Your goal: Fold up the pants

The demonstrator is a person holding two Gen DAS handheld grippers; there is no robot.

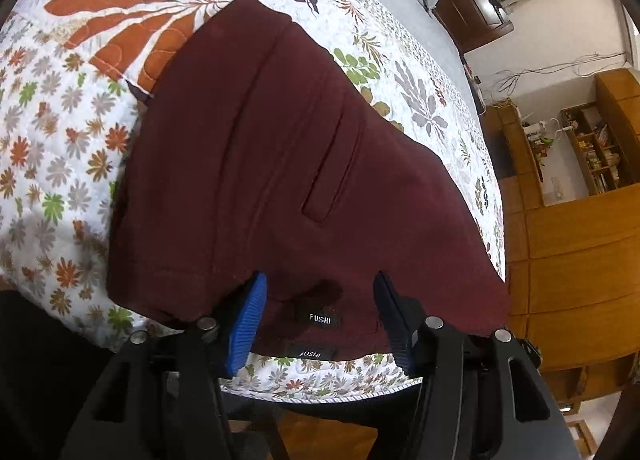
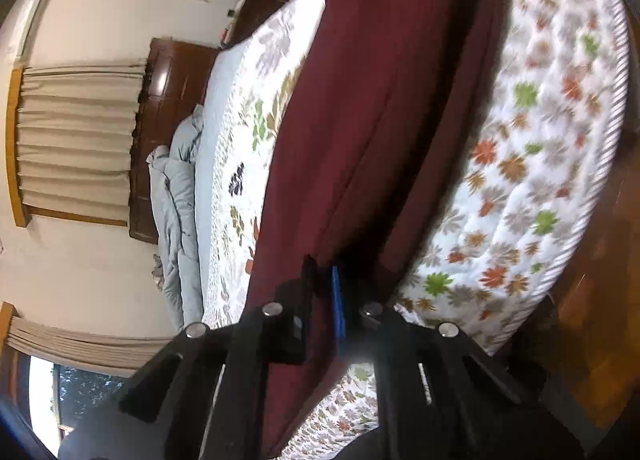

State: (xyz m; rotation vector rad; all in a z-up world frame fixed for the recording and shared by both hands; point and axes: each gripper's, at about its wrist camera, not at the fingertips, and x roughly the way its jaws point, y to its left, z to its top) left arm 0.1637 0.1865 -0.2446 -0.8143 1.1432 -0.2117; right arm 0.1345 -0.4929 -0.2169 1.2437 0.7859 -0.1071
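Maroon pants lie on a floral quilt on a bed. In the left wrist view the waistband end with a "FUSHI" label is nearest, a back pocket slit above it. My left gripper is open, its blue pads either side of the waistband, over the fabric. In the right wrist view the pants stretch away, doubled lengthwise. My right gripper is shut on the near edge of the pants, which run between the blue pad and the black finger.
The quilt's corded edge runs close to the pants on the near side. A grey duvet is bunched at the dark headboard. Wooden cabinets and shelves stand beyond the bed. Curtains cover a window.
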